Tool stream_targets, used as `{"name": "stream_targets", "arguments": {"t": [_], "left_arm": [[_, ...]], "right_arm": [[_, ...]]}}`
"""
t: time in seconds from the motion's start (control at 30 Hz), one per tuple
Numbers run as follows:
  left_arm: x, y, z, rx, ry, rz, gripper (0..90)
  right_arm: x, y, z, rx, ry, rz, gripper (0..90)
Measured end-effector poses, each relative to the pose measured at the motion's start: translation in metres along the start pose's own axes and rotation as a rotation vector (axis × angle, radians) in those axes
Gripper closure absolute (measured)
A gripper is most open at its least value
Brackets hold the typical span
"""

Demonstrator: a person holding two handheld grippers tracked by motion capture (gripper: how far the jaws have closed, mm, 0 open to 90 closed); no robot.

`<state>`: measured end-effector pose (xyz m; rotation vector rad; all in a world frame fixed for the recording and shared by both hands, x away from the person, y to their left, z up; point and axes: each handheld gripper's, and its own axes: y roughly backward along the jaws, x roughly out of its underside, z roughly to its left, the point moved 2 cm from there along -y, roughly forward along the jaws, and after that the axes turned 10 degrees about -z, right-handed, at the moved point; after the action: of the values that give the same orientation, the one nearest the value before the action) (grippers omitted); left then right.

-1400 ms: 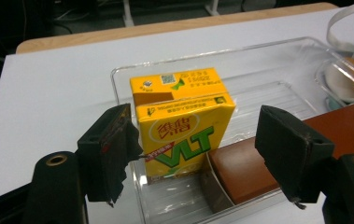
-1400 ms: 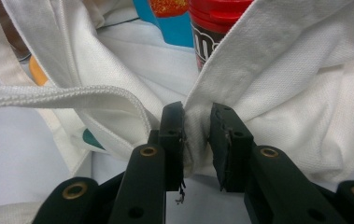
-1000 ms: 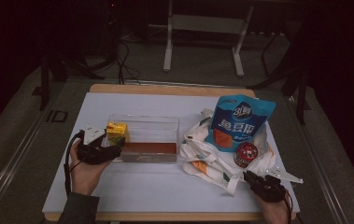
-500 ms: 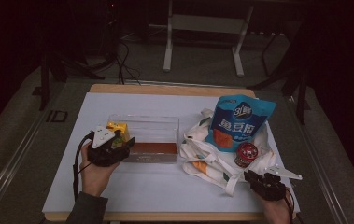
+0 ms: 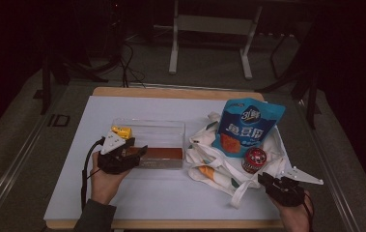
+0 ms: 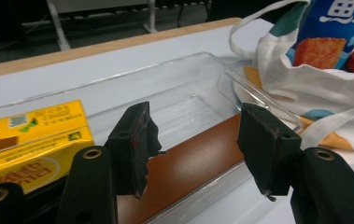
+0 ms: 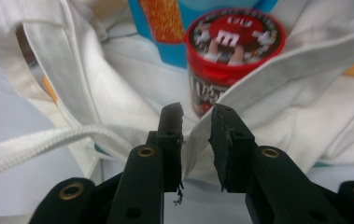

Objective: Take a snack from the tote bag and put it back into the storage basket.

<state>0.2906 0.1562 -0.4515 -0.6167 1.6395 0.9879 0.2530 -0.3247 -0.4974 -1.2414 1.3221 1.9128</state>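
The stiff, slippery clear plastic tray [image 6: 202, 100] is straddled at its near wall by the left gripper [image 6: 198, 149], whose half-open jaws have just been closing; soft white tote cloth [image 7: 240, 121] is pinched by the right gripper [image 7: 197, 140].

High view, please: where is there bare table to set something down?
Free: the white mat behind the clear bin, and the front strip between both hands. Crowded: the right side, under the tote bag, snack pouch and candy tub.
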Motion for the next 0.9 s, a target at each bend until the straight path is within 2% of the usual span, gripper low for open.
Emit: {"name": "stream_targets", "arguments": {"t": [0.27,0.4,0.43,0.63,0.9], "left_arm": [[0.004,-0.005,-0.006,0.027,-0.016,0.021,45.2],[0.006,-0.007,-0.006,0.07,0.013,0.019,49.0],[0.006,-0.007,-0.006,0.07,0.013,0.019,49.8],[0.012,-0.01,-0.013,0.097,-0.01,0.021,52.1],[0.021,-0.013,-0.02,0.15,-0.01,0.022,54.8]], "right_arm": [[-0.01,0.005,-0.002,0.005,0.009,-0.022,70.6],[-0.016,0.006,-0.003,-0.001,0.01,-0.033,69.0],[-0.016,0.006,-0.003,-0.001,0.01,-0.033,69.0],[-0.023,0.003,-0.005,-0.001,0.014,-0.042,66.8],[-0.034,0.002,-0.008,0.005,0.014,-0.057,65.2]]}}
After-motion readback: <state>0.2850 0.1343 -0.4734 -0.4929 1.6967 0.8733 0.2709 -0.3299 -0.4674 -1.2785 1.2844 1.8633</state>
